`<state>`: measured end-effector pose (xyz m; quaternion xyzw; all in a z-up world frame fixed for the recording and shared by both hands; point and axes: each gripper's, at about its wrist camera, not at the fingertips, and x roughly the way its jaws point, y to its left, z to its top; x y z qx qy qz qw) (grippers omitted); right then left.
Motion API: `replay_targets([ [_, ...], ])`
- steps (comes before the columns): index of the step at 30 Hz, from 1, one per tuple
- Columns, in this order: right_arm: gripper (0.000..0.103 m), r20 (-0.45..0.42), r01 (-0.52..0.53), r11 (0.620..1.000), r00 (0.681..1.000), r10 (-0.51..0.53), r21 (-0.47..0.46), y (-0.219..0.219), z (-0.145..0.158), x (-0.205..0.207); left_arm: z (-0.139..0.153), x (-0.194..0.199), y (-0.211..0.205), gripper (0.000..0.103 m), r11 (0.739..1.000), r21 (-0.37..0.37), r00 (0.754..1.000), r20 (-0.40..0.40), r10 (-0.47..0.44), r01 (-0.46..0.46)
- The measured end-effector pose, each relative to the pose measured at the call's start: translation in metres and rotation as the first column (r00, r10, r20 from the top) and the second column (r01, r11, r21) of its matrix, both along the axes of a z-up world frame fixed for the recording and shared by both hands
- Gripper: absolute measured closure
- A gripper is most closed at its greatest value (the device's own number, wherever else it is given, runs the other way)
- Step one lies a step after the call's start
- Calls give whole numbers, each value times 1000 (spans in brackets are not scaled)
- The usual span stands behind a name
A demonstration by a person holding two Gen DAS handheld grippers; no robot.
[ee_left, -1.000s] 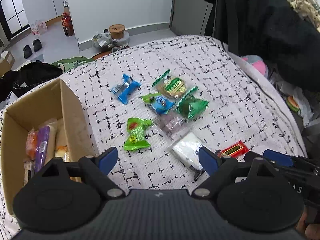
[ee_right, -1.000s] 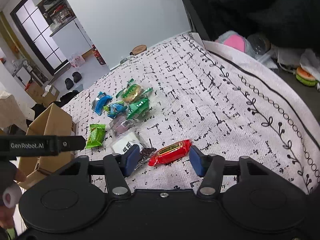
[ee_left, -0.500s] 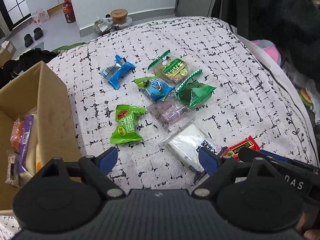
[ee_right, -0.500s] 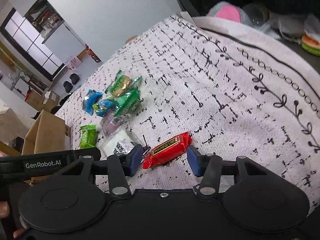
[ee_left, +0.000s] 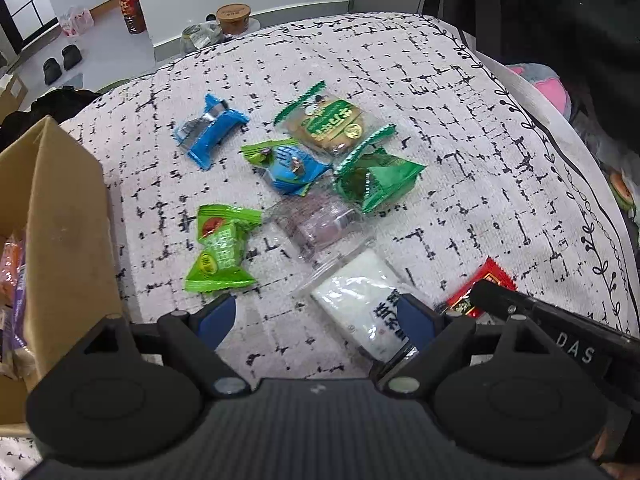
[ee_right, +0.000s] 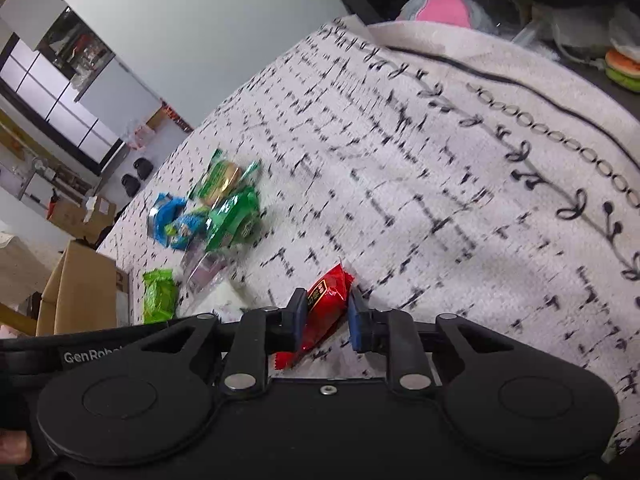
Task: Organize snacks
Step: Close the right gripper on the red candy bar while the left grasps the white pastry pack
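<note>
The right gripper [ee_right: 327, 314], spread half a second ago, has closed onto the red snack packet [ee_right: 320, 312] at the near right of the patterned surface [ee_right: 440, 184]. The left gripper [ee_left: 316, 316] stays spread, hovering above the white packet [ee_left: 360, 300], beside the cardboard box [ee_left: 60, 220].

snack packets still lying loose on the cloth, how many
7: blue packet, cookie packet, blue-green packet, dark green packet, clear purple packet, light green packet, white packet. Others may be hidden.
</note>
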<state>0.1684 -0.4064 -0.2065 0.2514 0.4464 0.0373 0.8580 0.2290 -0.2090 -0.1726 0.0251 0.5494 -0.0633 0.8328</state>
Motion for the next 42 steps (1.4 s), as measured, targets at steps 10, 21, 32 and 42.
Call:
replay_targets([
  [10, 84, 34, 119, 993, 992, -119, -15, -22, 7, -5, -3, 5, -23, 16, 999, 11, 999, 35, -34, 33],
  [21, 63, 10, 99, 995, 995, -99, 8, -21, 5, -2, -25, 5, -22, 16, 997, 72, 998, -53, -26, 29],
  [32, 53, 5, 53, 997, 999, -53, -64, 0, 2, 3, -23, 2, -7, 16, 998, 65, 997, -79, -8, 13],
  [42, 71, 5, 34, 993, 999, -34, -117, 5, 0, 2, -28, 1, 8, 20, 999, 21, 993, -117, 28, -26],
])
